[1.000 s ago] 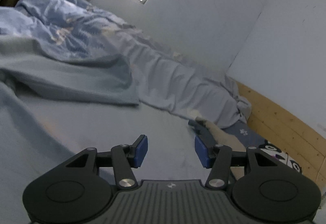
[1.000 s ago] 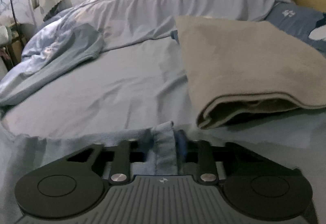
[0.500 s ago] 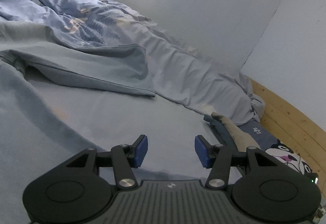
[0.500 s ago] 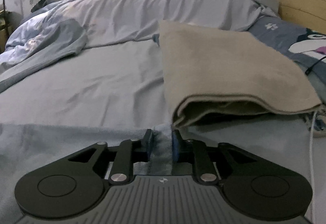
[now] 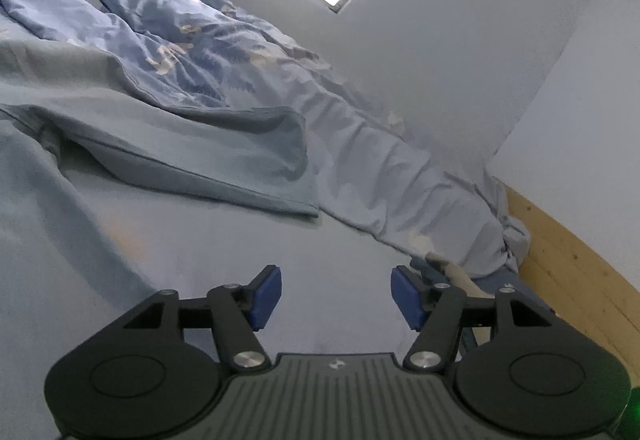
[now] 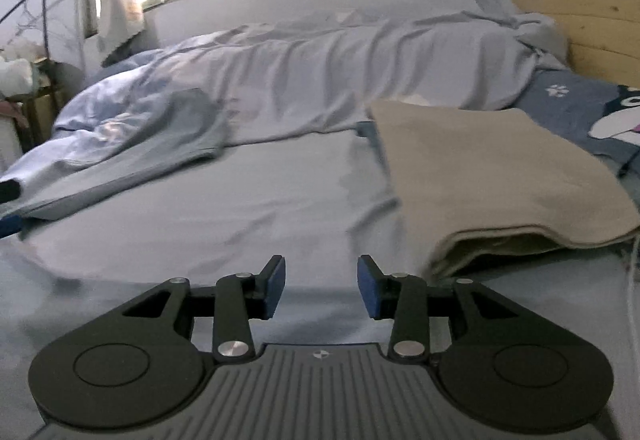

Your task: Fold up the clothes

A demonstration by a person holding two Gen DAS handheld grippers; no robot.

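A light blue garment point(image 6: 80, 304) lies spread flat on the bed just under and in front of my right gripper point(image 6: 321, 286), which is open and empty above its near edge. The same light blue cloth point(image 5: 52, 248) fills the left of the left wrist view. My left gripper point(image 5: 335, 296) is open and empty over the bed sheet point(image 5: 328, 252). A folded beige garment point(image 6: 492, 176) lies on the bed to the right, and only its tip point(image 5: 460, 276) shows past my left gripper's right finger.
A crumpled blue duvet point(image 5: 192, 80) point(image 6: 300, 80) lies along the far side by the wall. A wooden headboard point(image 6: 592, 28) and a cartoon pillow point(image 6: 600, 112) are at the right. A white cable point(image 6: 632, 280) runs at the right edge.
My right gripper has let go of the light blue garment's edge and opened; the cloth now lies flat. The left gripper has stayed open and tilted upward.
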